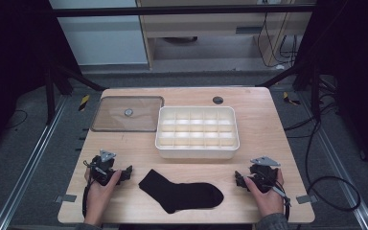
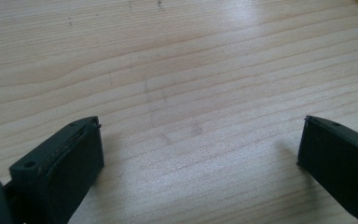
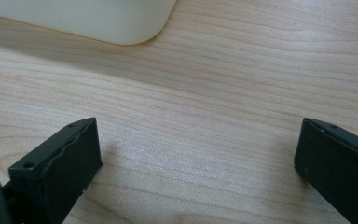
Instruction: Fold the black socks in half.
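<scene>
A black sock lies flat on the near part of the table, between the two grippers and just in front of the white tray — touched by neither. The left gripper rests on the wood just left of the sock's cuff, jaws spread with nothing between them; the right gripper sits near the toe end, jaws spread wide over bare wood. Behind them, a clear lid lies beside the tray — on its left.

A pale wooden surface carries a black sock flat between the two pairs of jaws, a white compartment tray beyond them, and a clear lid beside that tray.
</scene>
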